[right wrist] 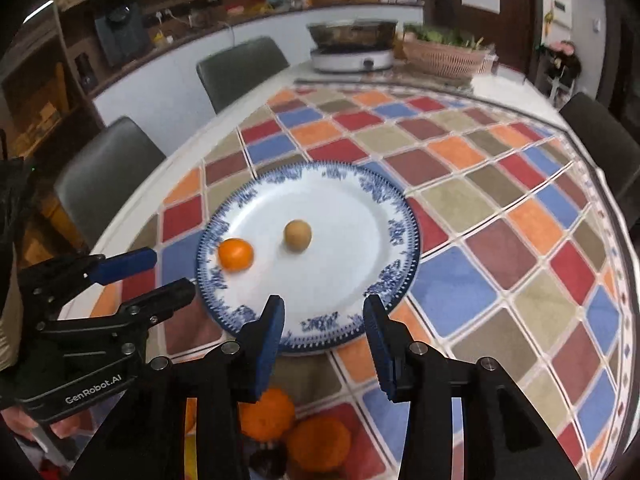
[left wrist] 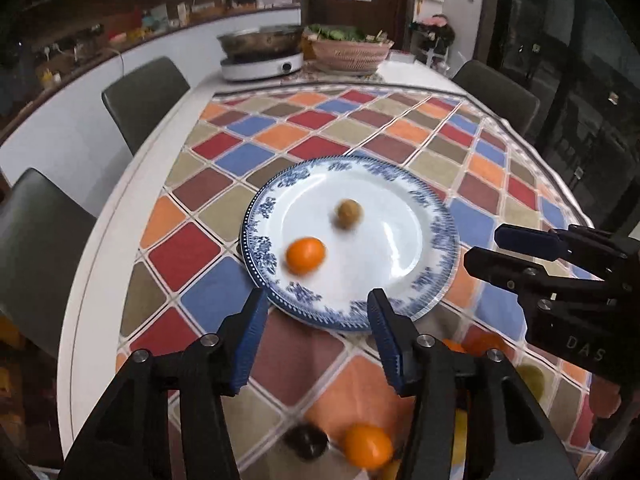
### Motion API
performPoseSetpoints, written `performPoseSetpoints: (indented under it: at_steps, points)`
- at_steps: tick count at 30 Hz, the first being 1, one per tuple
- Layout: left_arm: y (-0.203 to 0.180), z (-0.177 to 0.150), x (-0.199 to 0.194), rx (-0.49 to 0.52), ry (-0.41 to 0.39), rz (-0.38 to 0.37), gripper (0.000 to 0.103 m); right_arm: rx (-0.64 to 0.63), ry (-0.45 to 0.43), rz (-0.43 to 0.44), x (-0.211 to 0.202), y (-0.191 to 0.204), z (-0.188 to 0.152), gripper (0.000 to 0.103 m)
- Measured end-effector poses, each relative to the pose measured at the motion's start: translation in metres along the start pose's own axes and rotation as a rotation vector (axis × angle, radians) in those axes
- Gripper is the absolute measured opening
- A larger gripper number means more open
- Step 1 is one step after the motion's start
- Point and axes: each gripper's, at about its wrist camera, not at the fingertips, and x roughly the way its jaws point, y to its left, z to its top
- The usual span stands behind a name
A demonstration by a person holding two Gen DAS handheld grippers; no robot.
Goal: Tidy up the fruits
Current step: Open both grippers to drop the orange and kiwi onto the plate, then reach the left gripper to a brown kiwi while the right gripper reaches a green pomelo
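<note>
A blue-rimmed white plate [left wrist: 432, 200] [right wrist: 384, 208] lies on the checkered tablecloth. On it sit a small orange fruit [left wrist: 305, 255] [right wrist: 236, 254] and a small brown round fruit [left wrist: 349, 213] [right wrist: 297, 234]. My left gripper [left wrist: 316, 320] is open and empty, just before the plate's near rim; it also shows in the right wrist view [right wrist: 168, 276]. My right gripper [right wrist: 324, 320] is open and empty over the plate's near rim; it also shows in the left wrist view [left wrist: 488, 248]. More fruit lies near me: an orange one [left wrist: 367, 446], a dark one [left wrist: 306, 442], and two oranges [right wrist: 266, 414] [right wrist: 318, 442].
An induction cooker with a metal pot [left wrist: 262, 50] [right wrist: 352, 46] and a basket of greens [left wrist: 352, 50] [right wrist: 446, 54] stand at the table's far end. Grey chairs [left wrist: 144, 96] [right wrist: 104, 176] line the left side, another [left wrist: 500, 92] the right.
</note>
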Motion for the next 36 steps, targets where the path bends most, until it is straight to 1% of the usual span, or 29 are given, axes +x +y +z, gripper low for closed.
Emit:
performPoseSetpoints:
  at_steps: [1, 3, 4, 6, 8, 10, 11, 12, 13, 15, 17, 19, 21, 24, 31, 36]
  points:
    - [-0.002, -0.004, -0.009, 0.000, -0.017, 0.005, 0.057, -0.005, -0.008, -0.007, -0.005, 0.000, -0.002, 0.042]
    - [-0.007, -0.010, -0.027, 0.014, -0.049, 0.020, 0.058, -0.018, -0.043, -0.021, -0.023, 0.004, -0.010, 0.044]
    - [-0.009, -0.013, -0.033, 0.017, -0.064, 0.025, 0.059, -0.023, -0.054, -0.023, -0.029, 0.004, -0.013, 0.050]
    - [-0.013, -0.020, -0.049, 0.023, -0.096, 0.034, 0.063, -0.029, -0.086, -0.038, -0.047, 0.008, -0.023, 0.053]
    - [-0.018, -0.027, -0.064, 0.023, -0.122, 0.032, 0.065, -0.037, -0.105, -0.035, -0.059, 0.011, -0.030, 0.053]
    - [-0.020, -0.033, -0.077, 0.019, -0.140, 0.029, 0.071, -0.037, -0.118, -0.037, -0.070, 0.012, -0.037, 0.054]
    - [-0.021, -0.037, -0.084, 0.014, -0.147, 0.029, 0.071, -0.033, -0.127, -0.038, -0.075, 0.013, -0.041, 0.056]
    - [-0.022, -0.038, -0.087, 0.011, -0.153, 0.029, 0.071, -0.031, -0.133, -0.040, -0.080, 0.014, -0.043, 0.061]
    - [-0.024, -0.042, -0.094, 0.012, -0.164, 0.032, 0.072, -0.027, -0.143, -0.049, -0.085, 0.014, -0.047, 0.064]
    - [-0.026, -0.050, -0.102, 0.026, -0.180, 0.050, 0.076, -0.025, -0.163, -0.067, -0.094, 0.016, -0.055, 0.065]
    - [-0.029, -0.059, -0.110, 0.039, -0.191, 0.060, 0.077, -0.026, -0.174, -0.090, -0.101, 0.017, -0.063, 0.065]
    - [-0.033, -0.069, -0.115, 0.048, -0.193, 0.065, 0.077, -0.022, -0.181, -0.099, -0.107, 0.018, -0.070, 0.065]
    - [-0.035, -0.078, -0.117, 0.054, -0.190, 0.071, 0.077, -0.017, -0.175, -0.107, -0.111, 0.018, -0.079, 0.067]
    - [-0.039, -0.093, -0.118, 0.066, -0.172, 0.075, 0.077, -0.008, -0.161, -0.109, -0.112, 0.017, -0.091, 0.067]
    - [-0.040, -0.118, -0.108, 0.035, -0.111, 0.036, 0.077, -0.005, -0.107, -0.118, -0.106, 0.020, -0.121, 0.067]
    - [-0.042, -0.129, -0.095, 0.044, -0.075, 0.015, 0.077, -0.004, -0.067, -0.125, -0.097, 0.020, -0.135, 0.067]
